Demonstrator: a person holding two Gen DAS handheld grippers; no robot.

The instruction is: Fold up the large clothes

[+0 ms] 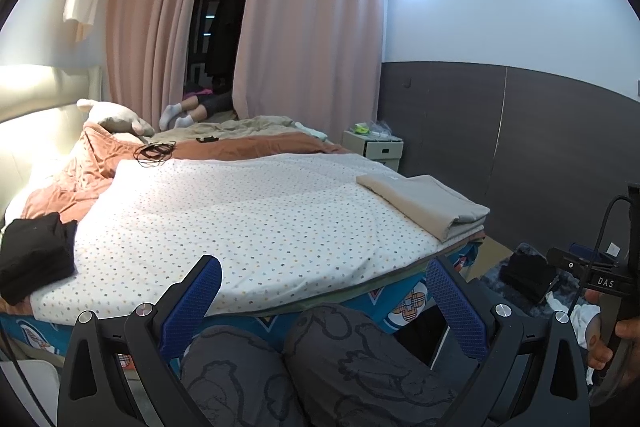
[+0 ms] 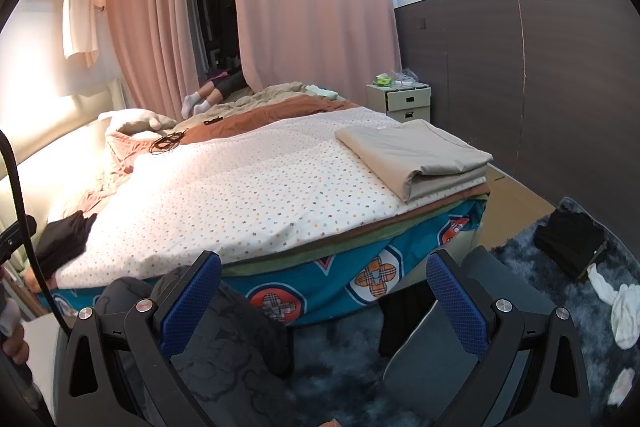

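At the bed's left edge a crumpled black garment [image 1: 34,259] lies on the rumpled orange blanket [image 1: 80,171]. A coiled black cable [image 1: 154,151] rests near the head of the bed. The dotted white sheet [image 1: 248,211] covers the middle of the bed. On the bed's right corner sits the folded beige cloth [image 2: 412,155], its edges squared. Both the left gripper [image 1: 324,291] and right gripper [image 2: 324,291] hang with fingers wide apart, holding nothing, above the person's patterned grey knees [image 1: 320,367]. A black bag [image 2: 572,243] lies on the shaggy rug [image 2: 540,307].
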